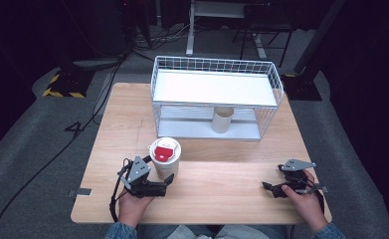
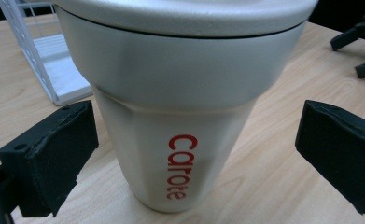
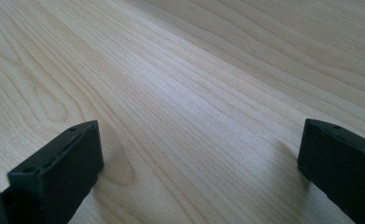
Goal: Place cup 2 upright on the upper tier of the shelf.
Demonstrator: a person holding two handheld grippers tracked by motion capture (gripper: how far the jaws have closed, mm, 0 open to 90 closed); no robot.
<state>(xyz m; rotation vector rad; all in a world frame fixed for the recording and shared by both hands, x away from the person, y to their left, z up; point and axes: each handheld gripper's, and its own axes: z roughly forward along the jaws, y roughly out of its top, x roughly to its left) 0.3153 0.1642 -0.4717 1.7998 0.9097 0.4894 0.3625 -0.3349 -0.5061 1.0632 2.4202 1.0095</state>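
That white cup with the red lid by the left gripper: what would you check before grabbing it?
1. Tumbler upright on the table: ok.
2. Left gripper jaws open, one on each side of the tumbler: ok.
3. Pads touching the tumbler: not ok, gaps show on both sides.
4. Lid seated on the tumbler: ok, as far as the high view shows.
5. Right gripper apart from the tumbler, open over bare wood: ok.
6. Path to the wire rack free: cannot tell; a paper cup stands on its lower shelf.
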